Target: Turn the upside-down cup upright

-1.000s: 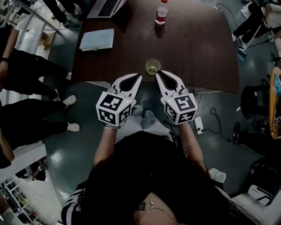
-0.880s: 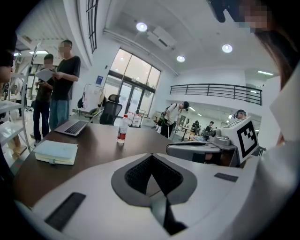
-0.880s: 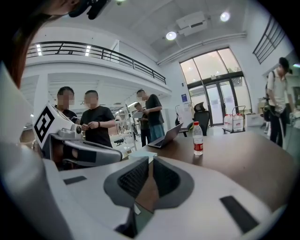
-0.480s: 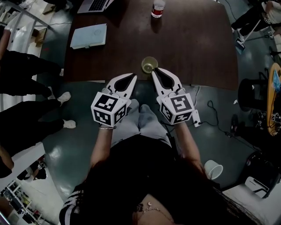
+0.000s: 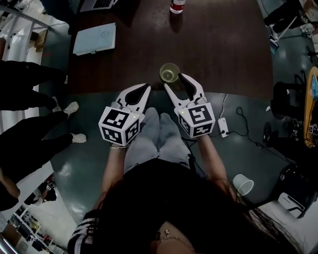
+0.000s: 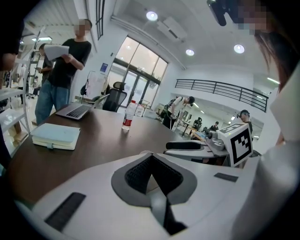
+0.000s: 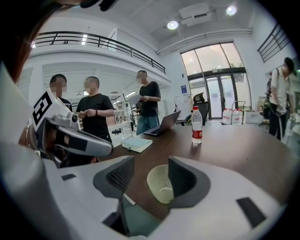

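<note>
A pale green translucent cup [image 5: 169,72] stands on the dark brown table [image 5: 223,54] near its front edge; its mouth seems to face up. In the right gripper view the cup [image 7: 161,184] shows in the gap between the jaws, partly behind the right one. My right gripper [image 5: 176,82] sits just short of the cup. Its jaws have just been opening, and no pad touches the cup. My left gripper [image 5: 146,87] is shut and empty, to the cup's left over the table's edge. In its own view, the left gripper [image 6: 151,157] has its jaws together.
A water bottle [image 5: 178,6] stands at the table's far side. A light notebook [image 5: 95,38] and a laptop [image 5: 97,4] lie at the far left. People stand left of the table. A white cup [image 5: 243,184] and a power strip [image 5: 221,127] lie on the floor.
My right gripper's jaws have spread apart; a second ago they were shut. Both grippers have sunk a little near the table's front edge. The cup has not moved.
</note>
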Demonstrator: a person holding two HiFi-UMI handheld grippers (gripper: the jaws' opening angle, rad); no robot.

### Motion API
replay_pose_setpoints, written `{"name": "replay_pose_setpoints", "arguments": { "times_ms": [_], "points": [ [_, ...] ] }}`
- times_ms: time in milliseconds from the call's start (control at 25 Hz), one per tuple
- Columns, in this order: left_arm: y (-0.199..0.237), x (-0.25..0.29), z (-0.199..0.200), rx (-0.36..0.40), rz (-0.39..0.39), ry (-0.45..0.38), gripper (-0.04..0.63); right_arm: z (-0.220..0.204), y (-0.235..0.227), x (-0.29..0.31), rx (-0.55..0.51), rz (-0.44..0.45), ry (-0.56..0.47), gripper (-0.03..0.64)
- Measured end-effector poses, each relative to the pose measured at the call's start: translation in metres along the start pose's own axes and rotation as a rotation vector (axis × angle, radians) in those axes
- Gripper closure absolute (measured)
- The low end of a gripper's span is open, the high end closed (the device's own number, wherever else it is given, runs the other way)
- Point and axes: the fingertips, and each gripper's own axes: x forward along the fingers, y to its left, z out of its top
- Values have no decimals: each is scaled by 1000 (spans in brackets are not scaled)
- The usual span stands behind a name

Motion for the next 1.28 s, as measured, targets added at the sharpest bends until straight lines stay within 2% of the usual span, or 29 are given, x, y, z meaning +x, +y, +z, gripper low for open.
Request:
{"name": "replay_pose_setpoints", "arguments": {
  "times_ms": [200,520,880,1280],
  "points": [
    [7,7,-7,-16,-6,15,592,-14,-4,12,-42,-18,39,345],
    [17,19,-16,-33,-14,35,592,-37,-18,34,-70,-54,87,279],
    [20,28,-27,-55,-24,59,592,-57,-25,47,-90,-62,122,258],
    [18,31,-48,-78,-35,104,592,-64,-29,57,-64,-123,77,258]
  ]
}}
